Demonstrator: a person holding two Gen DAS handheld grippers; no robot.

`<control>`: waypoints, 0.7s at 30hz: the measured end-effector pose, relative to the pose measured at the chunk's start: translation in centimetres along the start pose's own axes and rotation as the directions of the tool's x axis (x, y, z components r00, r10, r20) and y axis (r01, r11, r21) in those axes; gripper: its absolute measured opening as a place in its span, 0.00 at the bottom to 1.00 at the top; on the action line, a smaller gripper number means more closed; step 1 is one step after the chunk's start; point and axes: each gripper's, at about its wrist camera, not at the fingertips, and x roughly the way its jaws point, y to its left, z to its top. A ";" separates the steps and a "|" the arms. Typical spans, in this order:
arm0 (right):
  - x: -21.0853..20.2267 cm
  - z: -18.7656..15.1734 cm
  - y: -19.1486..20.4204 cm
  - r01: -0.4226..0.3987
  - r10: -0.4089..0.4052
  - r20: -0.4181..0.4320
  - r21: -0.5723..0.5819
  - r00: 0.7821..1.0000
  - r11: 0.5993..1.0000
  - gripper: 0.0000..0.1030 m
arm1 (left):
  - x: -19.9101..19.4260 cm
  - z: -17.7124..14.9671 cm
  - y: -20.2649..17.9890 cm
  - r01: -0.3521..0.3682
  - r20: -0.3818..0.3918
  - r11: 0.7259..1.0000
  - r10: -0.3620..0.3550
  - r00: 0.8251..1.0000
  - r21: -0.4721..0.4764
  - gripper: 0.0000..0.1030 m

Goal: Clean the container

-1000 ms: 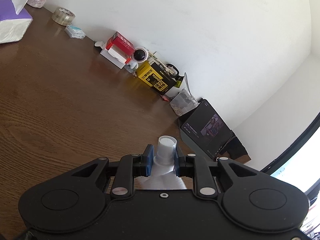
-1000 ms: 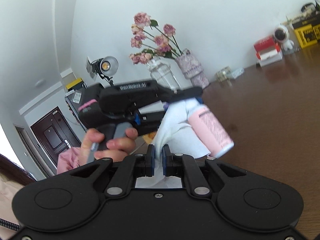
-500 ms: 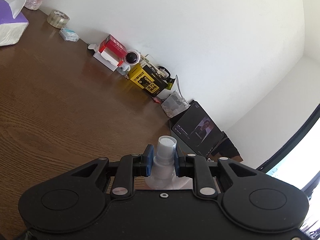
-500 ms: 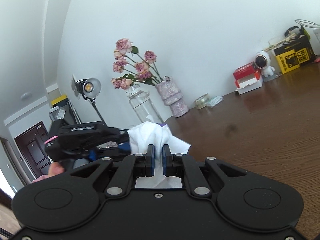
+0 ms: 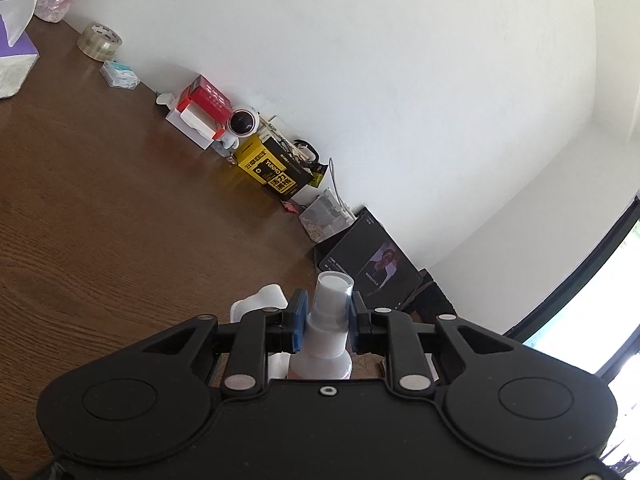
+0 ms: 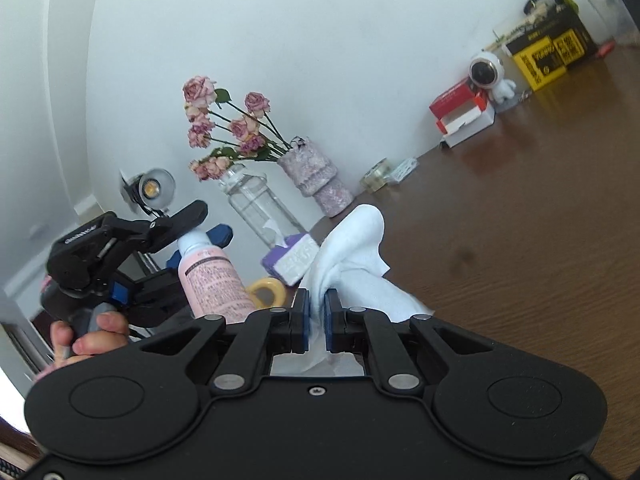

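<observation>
- Two hand-held grippers are seen, one per hand.
- The left hand-held gripper is closed on the neck of one bottle; its blue pads press the neck from both sides, just under the clear cap.
- In the right wrist view the bottle is shown as pink with a white shoulder, held tilted in the air off the worktop's near edge; one hand is seen wrapped around the left gripper's handle.
- The right hand-held gripper is narrowed onto one white cloth, which is pinched between the pads and stands up in a fold above them.
- The cloth and the bottle are held apart, side by side.
- One brown wooden worktop is shown.
- Along its far edge by the wall are counted: one tape roll, one red-and-white box, one small white figure and one yellow-and-black box.
- Near the far left corner stand two vases: one pink and one of clear glass, with dried roses above them.
- One purple tissue box lies before the vases.
- One tablet with a lit screen is propped near the far right corner.
</observation>
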 end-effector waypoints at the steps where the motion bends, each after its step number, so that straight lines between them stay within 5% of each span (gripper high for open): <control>1: 0.0 -0.3 -0.2 -0.012 0.013 -0.001 0.021 1.000 1.000 0.08 | 0.0 0.2 0.1 0.010 0.002 1.000 -0.010 1.000 -0.015 0.20; 11: 0.5 -3.2 -0.2 -0.116 0.117 -0.003 0.103 0.993 0.988 0.08 | 0.4 0.5 -0.4 0.032 0.013 0.999 -0.032 0.999 -0.036 0.20; 21: -1.0 -4.6 3.6 -0.192 0.192 0.072 -0.015 0.979 0.981 0.08 | 0.5 0.7 0.8 -0.001 0.036 0.997 0.004 0.999 -0.081 0.20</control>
